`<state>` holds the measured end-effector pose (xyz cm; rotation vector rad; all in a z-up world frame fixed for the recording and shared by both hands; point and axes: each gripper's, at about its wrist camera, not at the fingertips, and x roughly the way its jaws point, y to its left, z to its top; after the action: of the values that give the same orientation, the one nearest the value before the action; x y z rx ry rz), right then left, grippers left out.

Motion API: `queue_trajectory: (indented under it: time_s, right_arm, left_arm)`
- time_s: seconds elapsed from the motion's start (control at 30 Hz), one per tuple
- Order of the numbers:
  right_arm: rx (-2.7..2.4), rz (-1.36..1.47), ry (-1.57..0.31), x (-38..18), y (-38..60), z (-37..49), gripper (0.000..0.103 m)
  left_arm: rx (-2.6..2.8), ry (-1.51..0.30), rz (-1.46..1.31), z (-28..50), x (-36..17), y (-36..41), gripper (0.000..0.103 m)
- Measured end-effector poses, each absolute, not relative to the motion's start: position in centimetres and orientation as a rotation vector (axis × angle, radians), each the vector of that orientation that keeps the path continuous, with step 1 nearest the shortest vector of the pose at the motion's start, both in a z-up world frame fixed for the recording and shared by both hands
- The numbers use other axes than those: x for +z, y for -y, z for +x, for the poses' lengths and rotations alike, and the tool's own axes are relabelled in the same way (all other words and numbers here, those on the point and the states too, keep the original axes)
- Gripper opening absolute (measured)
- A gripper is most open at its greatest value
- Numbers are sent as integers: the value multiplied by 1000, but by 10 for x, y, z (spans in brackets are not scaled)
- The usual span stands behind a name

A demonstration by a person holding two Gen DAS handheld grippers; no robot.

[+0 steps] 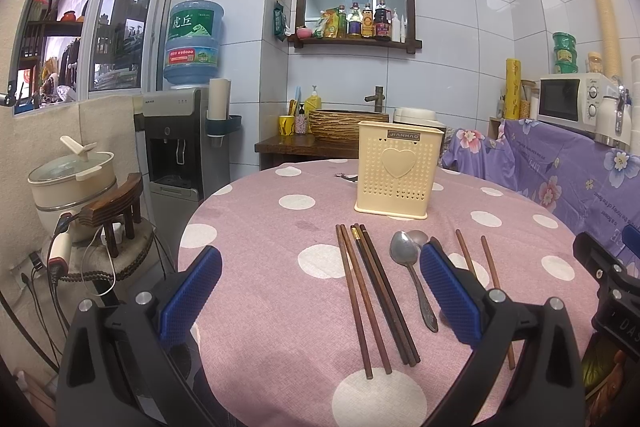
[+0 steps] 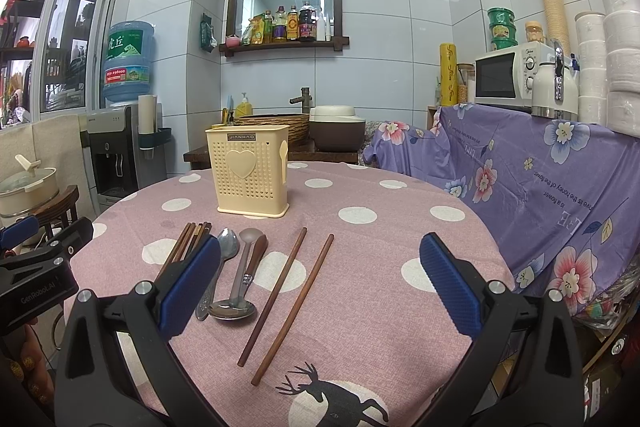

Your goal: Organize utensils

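Note:
A cream perforated utensil holder (image 1: 396, 171) with a heart stands upright at the far middle of the round pink dotted table (image 1: 280, 315); it also shows in the right wrist view (image 2: 250, 173). Several brown chopsticks (image 1: 374, 299) lie side by side before it, with a metal spoon (image 1: 412, 277) to their right. In the right wrist view two loose chopsticks (image 2: 288, 301) lie apart, left of them spoons (image 2: 240, 271) and the chopstick bundle (image 2: 188, 243). My left gripper (image 1: 320, 291) is open above the chopsticks. My right gripper (image 2: 320, 283) is open above the two loose chopsticks.
A purple flowered cloth (image 2: 540, 179) covers a counter at the right with a microwave (image 2: 508, 77). A water dispenser (image 1: 180, 143) and a pot on a stool (image 1: 76, 183) stand left. A wooden sink stand (image 1: 320, 135) lies behind the table.

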<state>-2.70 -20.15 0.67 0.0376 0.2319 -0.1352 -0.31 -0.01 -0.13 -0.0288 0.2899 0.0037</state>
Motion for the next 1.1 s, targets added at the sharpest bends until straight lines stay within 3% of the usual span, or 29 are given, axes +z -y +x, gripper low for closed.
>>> queue_trajectory:
  time_s: [0.83, 1.1]
  right_arm:
    - [-147, 30, -236, 0, 203, -25, 98]
    - [-179, 33, -346, -12, 217, 3, 98]
  left_arm:
    - [9, -307, -30, -2, -5, -1, 99]
    - [10, -386, -37, 20, -19, -14, 99]
